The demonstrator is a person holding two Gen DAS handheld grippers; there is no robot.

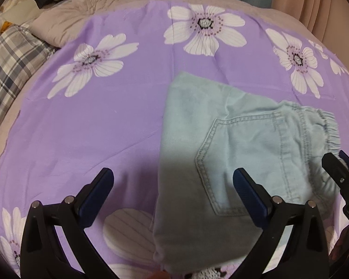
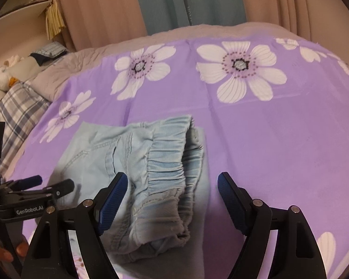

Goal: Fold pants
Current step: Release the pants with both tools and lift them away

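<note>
Light blue denim pants [image 1: 244, 144] lie folded into a compact stack on the purple flowered sheet [image 1: 104, 121], back pocket up and elastic waistband to the right. My left gripper [image 1: 173, 187] is open and empty, just above the stack's left folded edge. In the right wrist view the pants [image 2: 132, 174] show their gathered waistband toward me. My right gripper [image 2: 172, 191] is open and empty, over the waistband end. The left gripper also shows in the right wrist view [image 2: 51, 183], at the far left. The right gripper's fingers [image 1: 337, 172] show at the left wrist view's right edge.
A plaid pillow [image 1: 9, 69] and beige blanket [image 1: 65, 23] lie at the bed's left. Plush toys [image 2: 2, 74] sit at the far left. Curtains [image 2: 174, 2] hang behind the bed. The sheet extends left and far of the pants.
</note>
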